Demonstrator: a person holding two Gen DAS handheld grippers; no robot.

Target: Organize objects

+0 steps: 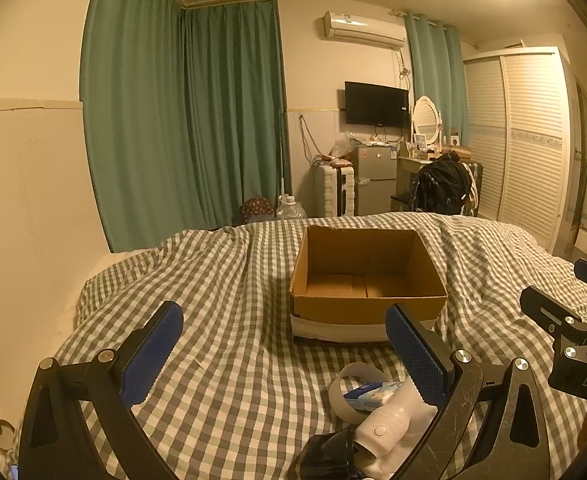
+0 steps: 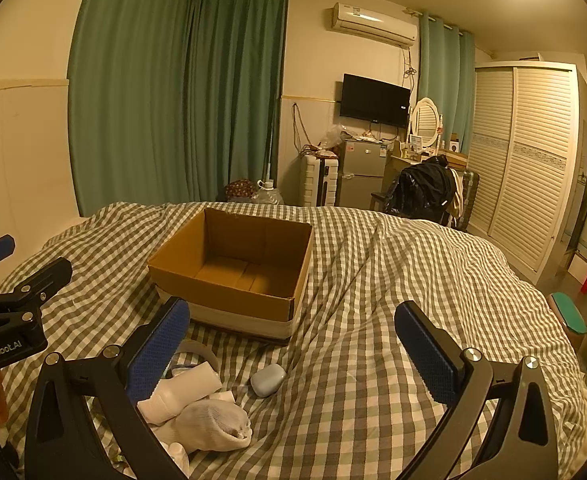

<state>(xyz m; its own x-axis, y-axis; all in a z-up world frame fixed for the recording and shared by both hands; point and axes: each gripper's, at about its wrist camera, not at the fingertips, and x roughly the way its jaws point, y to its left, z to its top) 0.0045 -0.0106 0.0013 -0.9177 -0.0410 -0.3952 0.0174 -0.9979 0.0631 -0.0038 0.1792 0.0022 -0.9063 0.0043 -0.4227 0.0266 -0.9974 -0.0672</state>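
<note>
An open, empty cardboard box [image 1: 367, 280] [image 2: 233, 268] sits on the checked bed. In front of it lies a small pile: a tape ring [image 1: 353, 392], a blue-and-white packet [image 1: 369, 394], a white bottle-like device [image 1: 389, 424] [image 2: 185, 392], a black glossy item [image 1: 325, 452], a white sock [image 2: 209, 426] and a grey-blue earbud case [image 2: 268, 379]. My left gripper [image 1: 285, 356] is open above the bed, the pile by its right finger. My right gripper [image 2: 293, 352] is open, the pile by its left finger. Neither holds anything.
The checked bedspread [image 2: 393, 280] is rumpled with folds. Beyond the bed stand green curtains [image 1: 181, 120], a suitcase and small fridge [image 1: 375, 176], a chair with dark clothes [image 1: 441, 188] and a louvred wardrobe [image 1: 525, 140]. A wall runs along the bed's left side.
</note>
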